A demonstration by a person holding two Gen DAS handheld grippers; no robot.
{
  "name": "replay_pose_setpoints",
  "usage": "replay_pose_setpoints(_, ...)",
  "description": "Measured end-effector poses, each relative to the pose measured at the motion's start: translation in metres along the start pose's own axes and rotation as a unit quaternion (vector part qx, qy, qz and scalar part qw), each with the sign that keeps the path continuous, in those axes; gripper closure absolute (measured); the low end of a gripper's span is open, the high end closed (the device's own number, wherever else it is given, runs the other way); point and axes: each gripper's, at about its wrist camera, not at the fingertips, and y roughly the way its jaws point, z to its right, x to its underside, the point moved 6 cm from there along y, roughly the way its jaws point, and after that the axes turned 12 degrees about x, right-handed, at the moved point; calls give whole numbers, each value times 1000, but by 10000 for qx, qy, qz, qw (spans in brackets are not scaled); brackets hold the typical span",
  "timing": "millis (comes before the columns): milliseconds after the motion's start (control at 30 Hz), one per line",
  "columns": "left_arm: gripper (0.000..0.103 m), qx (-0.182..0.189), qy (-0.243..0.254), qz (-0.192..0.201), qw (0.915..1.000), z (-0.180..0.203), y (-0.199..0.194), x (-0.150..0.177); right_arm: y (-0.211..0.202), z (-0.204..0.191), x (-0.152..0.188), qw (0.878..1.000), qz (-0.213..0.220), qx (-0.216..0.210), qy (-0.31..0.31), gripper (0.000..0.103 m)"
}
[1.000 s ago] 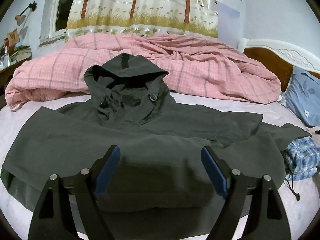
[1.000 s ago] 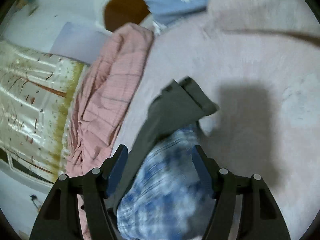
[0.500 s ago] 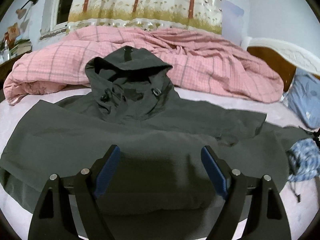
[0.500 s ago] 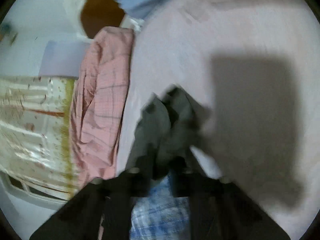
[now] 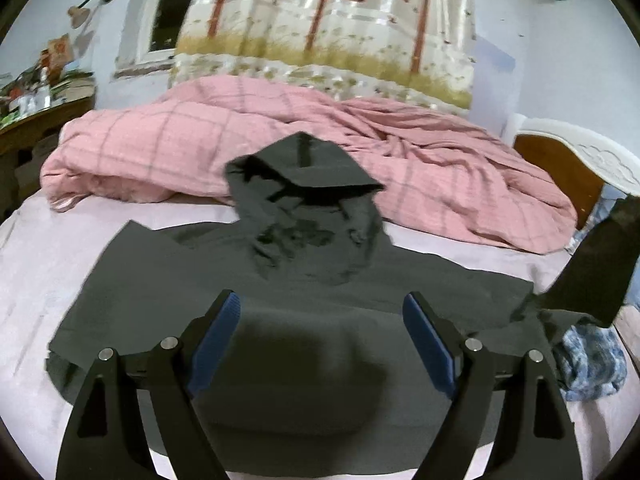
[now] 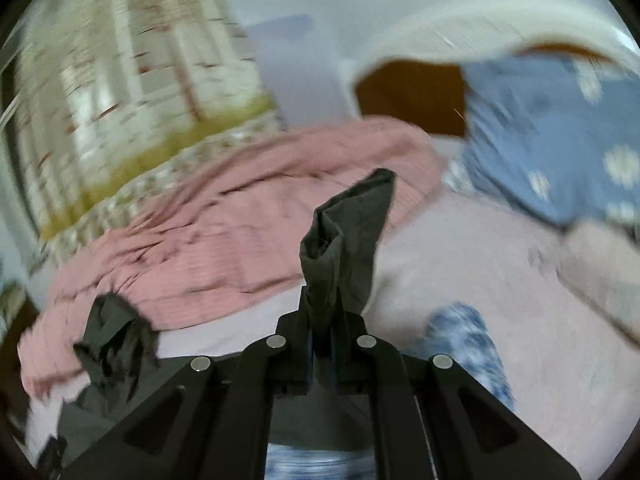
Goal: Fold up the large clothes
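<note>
While the left gripper gapes empty, the right gripper pinches the jacket's sleeve.

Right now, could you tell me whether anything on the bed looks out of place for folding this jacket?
Yes: a blue checked garment lies bunched at the dark jacket's right edge, partly under its sleeve, which the right gripper has pinched and lifted.

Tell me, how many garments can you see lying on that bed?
2: a dark grey hooded jacket spread across the bed, and a crumpled blue-and-white checked garment beside its lifted sleeve. More may hide under the pink quilt.
</note>
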Motion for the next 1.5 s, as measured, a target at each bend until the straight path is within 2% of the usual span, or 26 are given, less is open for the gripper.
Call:
replay_pose_setpoints(100, 20, 44, -409, -86, 9991, -14, -3, -3, -25, -54, -5, 9989, 51, -401, -220, 97)
replay_pose_setpoints(133, 21, 166, -603, -196, 9978, -17, -3, -3, -31, -67, -4, 9984, 82, -458, -307, 97)
replay_pose_setpoints(200, 21, 348, -660, -181, 9970, -16, -5, -4, -42, -102, -3, 9972, 194, -484, -541, 97)
replay_pose_setpoints(300, 21, -78, -307, 21, 9995, -17, -15, -10, -48, -145, 5, 9960, 65, -690, -556, 97)
replay_pose_setpoints(367, 21, -213, -263, 118, 9994, -22, -18, -13, -48, -173, 13, 9942, -114, -961, -470, 97)
replay_pose_setpoints(500, 21, -165, -580, 147, 9981, -42, -19, -15, -48, -222, 26, 9901, -275, -1244, -595, 97)
replay_pose_setpoints(700, 21, -156, -897, 217, 9956, -66, -24, -19, -62, -288, 26, 9839, -93, -1517, -943, 97)
replay_pose_setpoints(800, 21, -201, -1009, 218, 9945, -74, -25, -18, -66, -309, 40, 9807, -139, -1666, -1012, 97)
replay_pose_setpoints(1033, 21, -500, -1108, 234, 9923, -89, -24, -16, -55, -349, 83, 9756, -188, -1978, -933, 97)
replay_pose_setpoints(1100, 21, -492, -1160, 212, 9918, -92, -22, -15, -49, -367, 105, 9749, -258, -1995, -955, 97)
replay_pose_setpoints(1167, 21, -651, -1168, 234, 9907, -97, -22, -14, -45, -387, 132, 9723, -341, -2065, -1038, 97)
replay_pose_setpoints(1267, 21, -785, -1236, 267, 9889, -109, -23, -14, -35, -414, 177, 9653, -692, -2271, -1086, 97)
replay_pose_setpoints(1367, 21, -626, -1243, 119, 9902, -112, -15, -11, -18, -431, 224, 9578, -1155, -2355, -1176, 96)
replay_pose_setpoints(1500, 21, -813, -1287, 80, 9883, -121, -9, -8, 9, -427, 260, 9536, -1503, -2328, -1177, 97)
